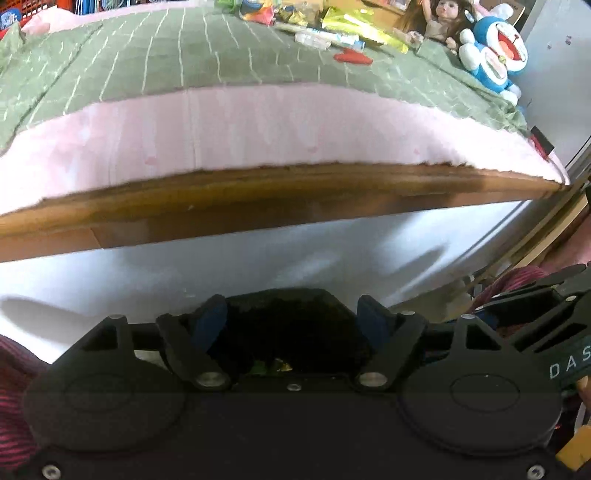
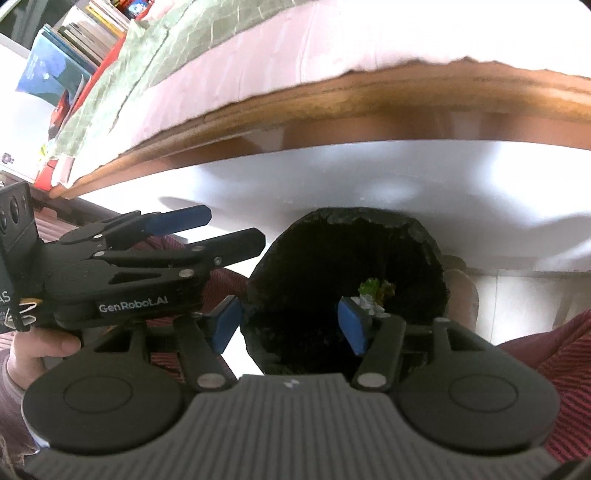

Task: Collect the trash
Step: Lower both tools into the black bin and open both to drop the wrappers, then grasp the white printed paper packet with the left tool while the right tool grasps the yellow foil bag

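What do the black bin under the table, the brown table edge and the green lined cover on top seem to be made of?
The black bin looks lined with a thin plastic bag: its rim is crinkled and faintly glossy. The brown table edge looks like varnished wood, with streaky grain and a soft sheen. The green lined cover looks like matte woven cloth, since it creases and drapes.

Black trash bag (image 2: 343,280) on white floor below wooden bed edge, mouth open wide and facing up, rim crumpled and uneven. Inside, near bottom: crumpled green and white wrappers (image 2: 373,295). In left wrist view, same bag (image 1: 295,325) dark, with green-yellow scrap (image 1: 271,367) showing low inside. More trash (image 1: 325,26) on green checked bedcover at far end: yellow-green packets, white tubes, red scrap (image 1: 352,57), loosely piled near toys.
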The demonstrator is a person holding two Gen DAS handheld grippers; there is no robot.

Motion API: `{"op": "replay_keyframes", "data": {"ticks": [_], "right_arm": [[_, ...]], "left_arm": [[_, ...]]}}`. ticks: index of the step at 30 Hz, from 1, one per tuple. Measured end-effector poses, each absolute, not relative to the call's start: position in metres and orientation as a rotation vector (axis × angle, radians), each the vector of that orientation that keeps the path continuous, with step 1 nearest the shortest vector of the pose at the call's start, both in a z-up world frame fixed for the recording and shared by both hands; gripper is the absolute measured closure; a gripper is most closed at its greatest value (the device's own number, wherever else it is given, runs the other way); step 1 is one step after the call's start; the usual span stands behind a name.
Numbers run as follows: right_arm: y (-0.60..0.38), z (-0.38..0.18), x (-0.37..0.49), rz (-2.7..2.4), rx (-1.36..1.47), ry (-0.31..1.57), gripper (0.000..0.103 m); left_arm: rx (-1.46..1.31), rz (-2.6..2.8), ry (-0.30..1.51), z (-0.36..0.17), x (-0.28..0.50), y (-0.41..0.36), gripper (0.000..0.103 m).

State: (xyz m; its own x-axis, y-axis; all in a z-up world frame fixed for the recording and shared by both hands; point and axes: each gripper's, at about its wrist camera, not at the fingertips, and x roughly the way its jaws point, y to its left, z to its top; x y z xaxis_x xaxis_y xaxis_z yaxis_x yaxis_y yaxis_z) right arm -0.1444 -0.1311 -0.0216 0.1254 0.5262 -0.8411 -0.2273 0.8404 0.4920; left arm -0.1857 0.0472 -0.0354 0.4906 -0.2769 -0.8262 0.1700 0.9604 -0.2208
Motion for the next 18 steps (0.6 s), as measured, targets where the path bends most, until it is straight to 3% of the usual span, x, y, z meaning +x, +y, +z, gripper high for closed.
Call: {"op": "replay_keyframes", "data": {"ticks": [10,18], "right_arm": [[-0.154,0.035,-0.133,0.532,0.247,1.156,0.025],[-0.185,0.098,-0.102,0.446,0.229,0.92,0.022]], "left_arm": [[-0.056,-0.343,0.875,0.031,-0.187,0.044,0.023],[-0.046,-0.332,0.68,0.093,-0.147,0.041,0.013]]}}
